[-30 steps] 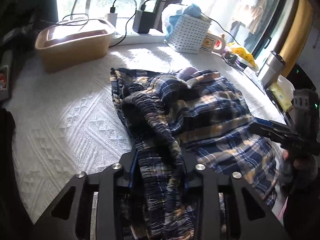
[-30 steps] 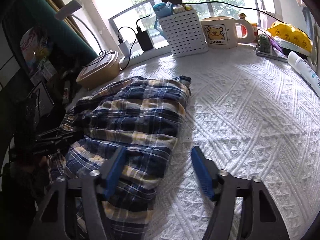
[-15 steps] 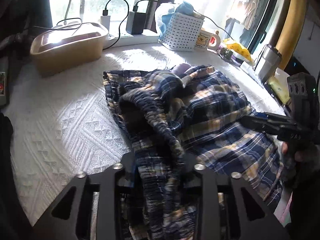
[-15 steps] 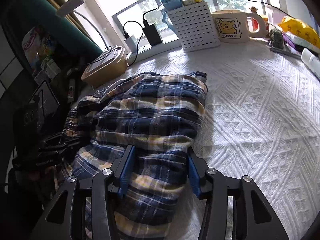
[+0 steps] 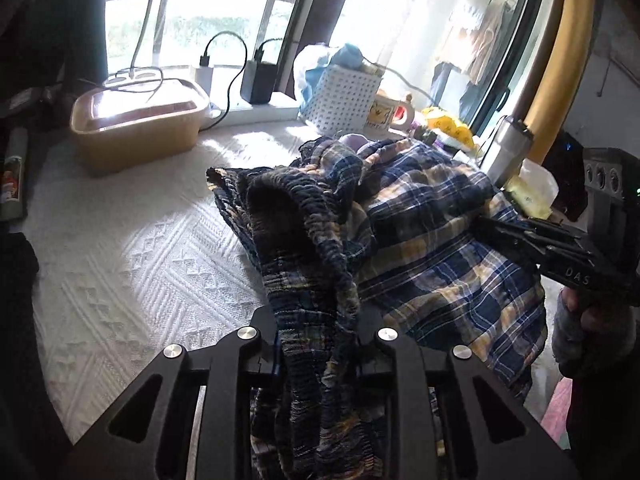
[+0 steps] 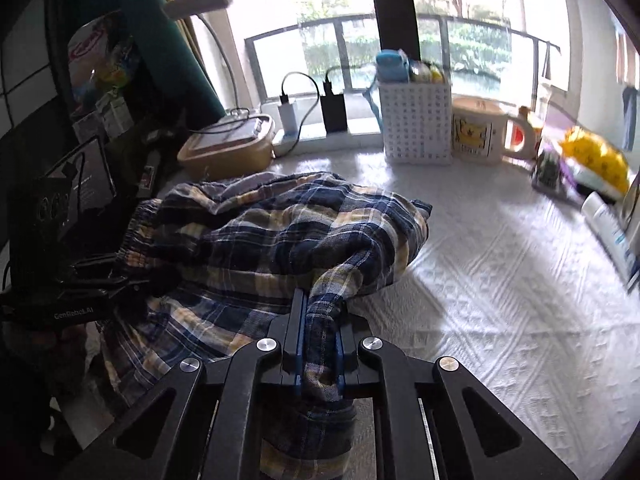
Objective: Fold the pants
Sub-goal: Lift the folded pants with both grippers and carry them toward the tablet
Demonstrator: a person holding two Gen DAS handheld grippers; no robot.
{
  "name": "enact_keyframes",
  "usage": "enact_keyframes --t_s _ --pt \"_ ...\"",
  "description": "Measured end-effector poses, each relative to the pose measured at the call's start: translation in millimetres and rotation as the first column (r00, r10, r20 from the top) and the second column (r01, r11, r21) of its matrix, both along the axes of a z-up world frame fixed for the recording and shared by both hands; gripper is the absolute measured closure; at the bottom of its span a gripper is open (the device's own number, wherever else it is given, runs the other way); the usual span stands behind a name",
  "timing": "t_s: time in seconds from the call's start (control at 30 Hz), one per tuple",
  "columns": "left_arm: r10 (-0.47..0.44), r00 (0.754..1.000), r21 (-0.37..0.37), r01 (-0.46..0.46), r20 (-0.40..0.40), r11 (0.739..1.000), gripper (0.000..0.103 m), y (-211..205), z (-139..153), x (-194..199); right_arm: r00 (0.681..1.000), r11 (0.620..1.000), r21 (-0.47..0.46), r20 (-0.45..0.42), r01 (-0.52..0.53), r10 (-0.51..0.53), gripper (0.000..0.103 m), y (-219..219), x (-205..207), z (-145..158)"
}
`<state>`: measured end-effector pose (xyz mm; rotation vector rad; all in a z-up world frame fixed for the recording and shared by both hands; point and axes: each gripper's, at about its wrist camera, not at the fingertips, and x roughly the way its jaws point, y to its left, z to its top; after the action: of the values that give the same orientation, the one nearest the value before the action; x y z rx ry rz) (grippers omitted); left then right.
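Observation:
Blue and yellow plaid pants (image 5: 420, 240) lie bunched on a white textured tablecloth (image 5: 132, 256). My left gripper (image 5: 318, 332) is shut on the pants' gathered elastic waistband, which rises in a ridge in front of it. My right gripper (image 6: 318, 332) is shut on a fold of the pants' fabric (image 6: 280, 240) and holds it lifted off the cloth. The right gripper also shows at the right edge of the left wrist view (image 5: 520, 236), and the left gripper at the left of the right wrist view (image 6: 100, 280).
A tan lidded box (image 5: 140, 128), chargers on a power strip (image 5: 256, 80), a white basket (image 6: 416, 120), a cartoon mug (image 6: 480, 132) and yellow packets (image 6: 596, 160) line the far edge. A steel tumbler (image 5: 506, 148) and a tube (image 6: 608, 224) stand at the right.
My right gripper moved onto the pants, closed on a fold and lifted it. My left gripper stayed shut on the waistband and raised it, bunching the pants higher.

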<state>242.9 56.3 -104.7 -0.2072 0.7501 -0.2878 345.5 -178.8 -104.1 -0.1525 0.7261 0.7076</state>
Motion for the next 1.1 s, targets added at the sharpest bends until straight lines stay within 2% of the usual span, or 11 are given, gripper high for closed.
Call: enact_keyframes --t_s 0.23,0.5,0.8,1.03,1.1 --pt "0.02 0.996 -0.015 -0.018 0.088 1.0 0.081 4.7 30.6 -23.1 0.997 1.0 0.007 0.08 0.0 0.0 0.092 0.8 -23.8 32.6" --pt "0.047 0.979 -0.015 -0.045 0.201 0.999 0.081 16.8 70.2 -57.8 0.979 0.999 0.019 0.204 -0.034 0.029 0.092 15.2 -61.9 84.4" --pt "0.101 0.936 -0.034 -0.095 0.339 0.995 0.081 42.0 116.6 -101.5 0.937 0.996 0.016 0.341 -0.086 0.076 0.092 35.7 -107.9 142.9" --pt "0.173 0.898 -0.031 -0.176 0.404 0.984 0.081 80.7 138.9 -136.6 0.908 0.986 0.029 0.394 -0.167 0.142 0.092 68.9 -135.1 171.5" --pt "0.181 0.895 -0.012 -0.192 0.408 0.981 0.081 92.4 140.6 -144.9 0.902 0.98 0.036 0.4 -0.195 0.164 0.092 81.6 -140.8 174.9"
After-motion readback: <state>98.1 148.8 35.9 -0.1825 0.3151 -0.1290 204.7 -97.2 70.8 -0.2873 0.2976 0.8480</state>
